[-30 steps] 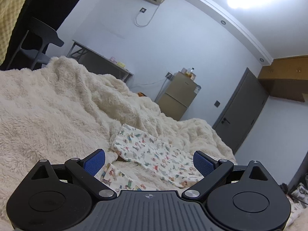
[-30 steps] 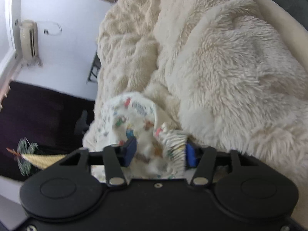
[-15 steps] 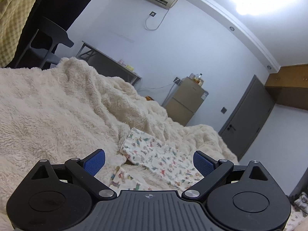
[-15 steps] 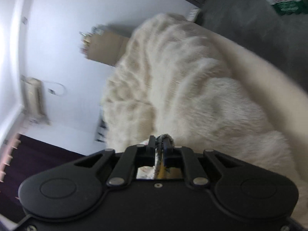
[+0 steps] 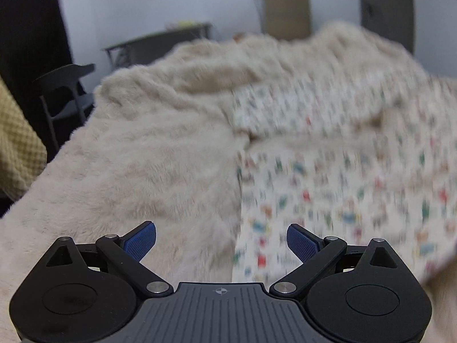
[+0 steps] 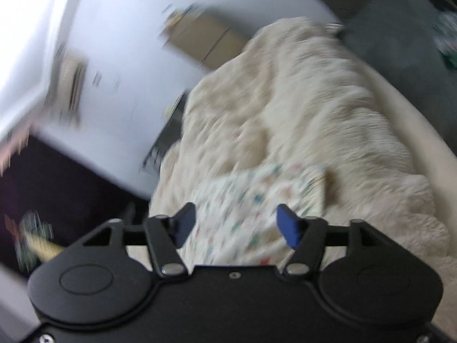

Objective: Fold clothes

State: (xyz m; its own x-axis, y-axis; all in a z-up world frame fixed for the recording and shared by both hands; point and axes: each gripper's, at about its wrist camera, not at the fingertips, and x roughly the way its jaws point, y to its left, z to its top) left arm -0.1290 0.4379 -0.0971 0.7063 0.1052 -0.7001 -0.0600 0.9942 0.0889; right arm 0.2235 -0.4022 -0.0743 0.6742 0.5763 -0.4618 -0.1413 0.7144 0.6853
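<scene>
Currently between folds, judging by both tools empty. Left gripper (image 5: 221, 238) with jaws spread wide, nothing between the blue pads (image 5: 140, 240), hovering low over the fluffy cream blanket (image 5: 148, 154). Right gripper (image 6: 234, 225) likewise parted, no cloth pinched, hanging just above the garment.

Printed garment (image 5: 342, 188) (white, small coloured figures, both views motion-blurred) lying flat on the blanket, right half of the left wrist view, its straight left edge running roughly down toward the left gripper's right pad. Second strip of the same print (image 5: 285, 108) further back, separated by a shallow crease of blanket; sleeve, folded-over layer or separate piece, cannot tell. In the right wrist view same print (image 6: 257, 200) directly ahead of the fingers, near the blanket's edge closest to the dark floor (image 6: 405, 57), with a squared far corner.

Step in hand, as a judgement: repositioning for a fresh grasp, partway through the task, not finished, since cloth looks loosely laid rather than a tidy packet.

Next move likely calls for: dropping each tool onto a garment edge or corner, pinching only the thin print and not the plush pile beneath, then lifting together and carrying across to meet the opposite edge.

Background only: dark chair (image 5: 65, 91), desk (image 5: 160, 43), tan cabinet (image 5: 285, 8) against the wall.
</scene>
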